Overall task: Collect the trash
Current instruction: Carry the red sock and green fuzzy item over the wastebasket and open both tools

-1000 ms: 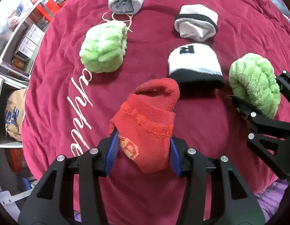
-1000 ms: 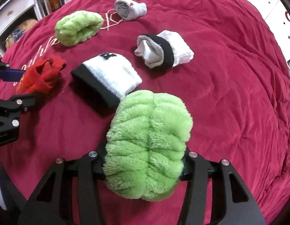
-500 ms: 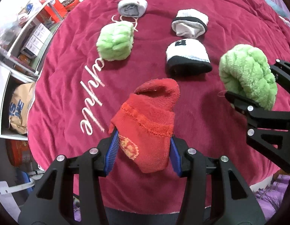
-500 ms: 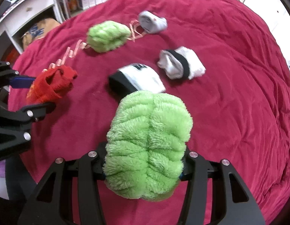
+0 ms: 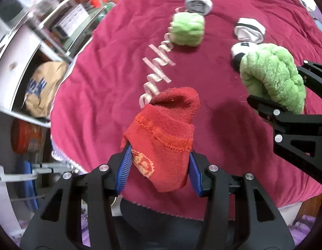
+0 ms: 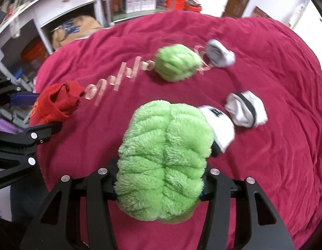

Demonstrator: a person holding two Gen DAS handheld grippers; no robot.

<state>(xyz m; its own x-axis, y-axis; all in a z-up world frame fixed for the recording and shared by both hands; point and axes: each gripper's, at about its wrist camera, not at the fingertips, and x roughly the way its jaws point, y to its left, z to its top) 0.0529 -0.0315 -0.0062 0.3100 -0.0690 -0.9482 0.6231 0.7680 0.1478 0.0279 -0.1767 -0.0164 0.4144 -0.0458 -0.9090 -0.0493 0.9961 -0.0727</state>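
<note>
A: Both grippers have lifted and pulled back toward the near edge of the crimson blanket. A second ago the rolled socks filled the view; now they look small and far off.

B: And each one carries something?

A: Yes. The left gripper is clamped on the red sock, blue pads pressed into its sides, toe end flopping forward. The right gripper is squeezed around the fluffy green sock bundle, which bulges out past both jaws.

B: So two items are up off the blanket. What remains?

A: Four bundles, all still where they lay: a second green fluffy bundle on the embroidered lettering, a grey sock roll just beyond it, a white roll with a black band to the right, and a black-and-white roll, partly hidden behind the held green one.

B: Where do the two go?

A: I can't tell; no bin or bag shows (only white shelving at the far left). My guess is the carry heads off the near edge, then back for the rest.
</note>
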